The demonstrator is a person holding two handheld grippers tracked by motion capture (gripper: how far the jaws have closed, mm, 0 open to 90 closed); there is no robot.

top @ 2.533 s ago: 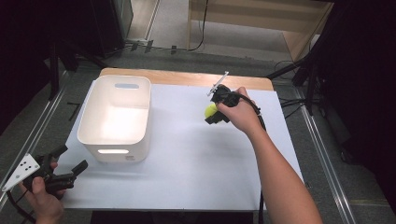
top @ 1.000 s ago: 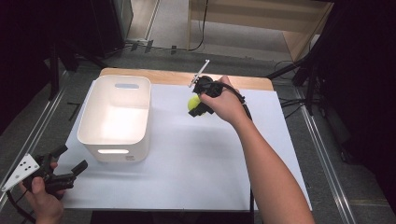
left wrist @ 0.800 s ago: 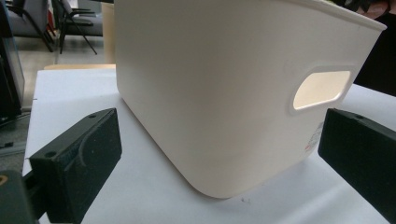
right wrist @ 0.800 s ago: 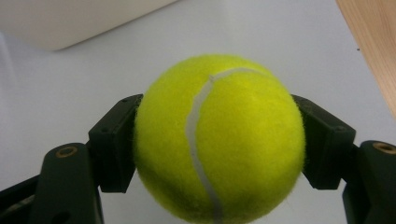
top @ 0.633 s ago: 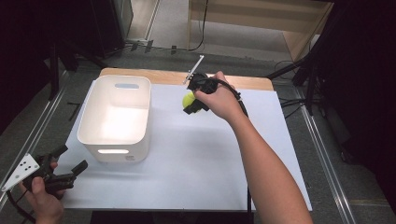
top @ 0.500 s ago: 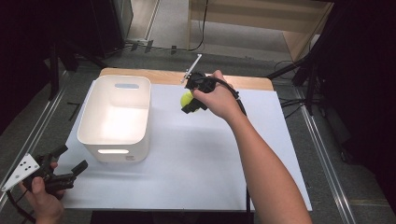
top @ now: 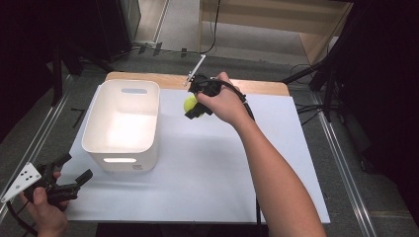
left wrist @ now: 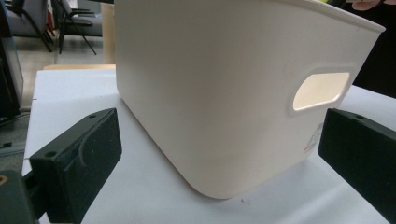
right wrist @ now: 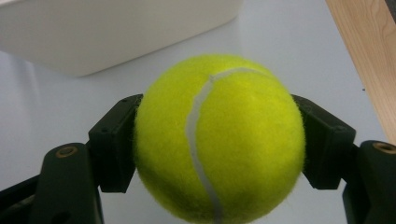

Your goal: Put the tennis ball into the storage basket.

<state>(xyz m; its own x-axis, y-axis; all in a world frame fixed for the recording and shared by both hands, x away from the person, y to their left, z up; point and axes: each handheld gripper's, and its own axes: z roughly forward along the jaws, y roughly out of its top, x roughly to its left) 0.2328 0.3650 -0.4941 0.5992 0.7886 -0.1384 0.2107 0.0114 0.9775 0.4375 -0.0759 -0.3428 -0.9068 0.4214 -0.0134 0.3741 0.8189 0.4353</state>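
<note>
A yellow-green tennis ball [top: 190, 104] [right wrist: 219, 137] is clamped between the jaws of my right gripper [top: 193, 106] [right wrist: 219, 140], held above the white table sheet [top: 207, 163] just right of the white plastic bin [top: 123, 123] [left wrist: 224, 84]. The bin is open-topped with a handle slot in its near wall. My left gripper [top: 69, 175] [left wrist: 224, 158] rests at the table's front left corner, open with nothing between its jaws, pointing at the bin's near corner.
A wooden strip [top: 257, 88] runs along the table's far edge. Metal rails [top: 341, 163] flank the table on both sides. The sheet in front of and right of the bin is bare.
My right gripper has carried the ball leftward from the table's right-centre to just beside the bin. The left gripper has stayed put.
</note>
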